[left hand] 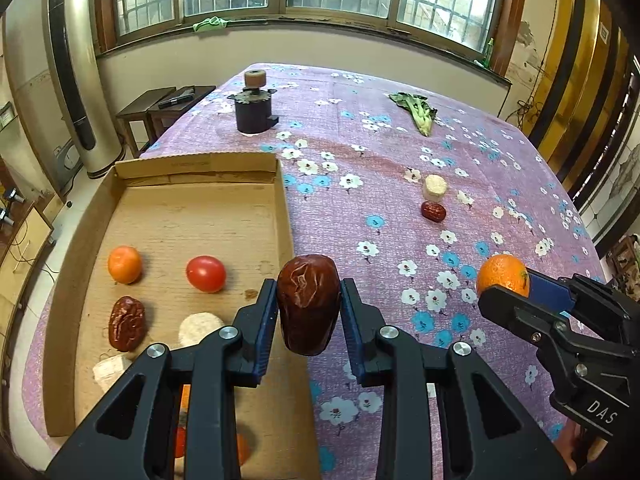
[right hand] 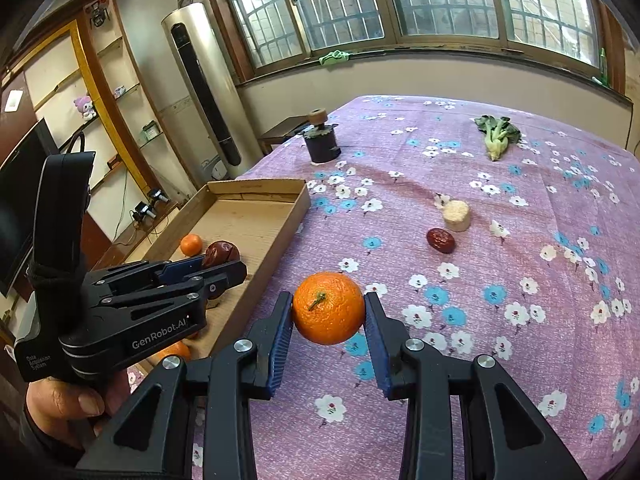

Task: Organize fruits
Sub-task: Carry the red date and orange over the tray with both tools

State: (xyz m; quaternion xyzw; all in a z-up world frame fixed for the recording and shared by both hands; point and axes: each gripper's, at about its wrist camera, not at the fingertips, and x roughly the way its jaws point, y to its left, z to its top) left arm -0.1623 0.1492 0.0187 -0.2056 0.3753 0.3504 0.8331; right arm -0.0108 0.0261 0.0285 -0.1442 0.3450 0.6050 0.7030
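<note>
Above the cardboard tray [left hand: 280, 184] wall, a dried date [left hand: 308, 304] is being clamped by the left gripper [left hand: 309, 308]; beside the tray, a mandarin [right hand: 328, 308] is being pinched across its middle by the right gripper [right hand: 329, 322]. Both appear light, yielding.

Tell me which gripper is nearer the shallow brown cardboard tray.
Left. The left gripper, clamping a wrinkled dark red date, hangs over the cardboard tray's right wall. The right gripper, holding a round orange mandarin, is out over the tablecloth beside it.
</note>
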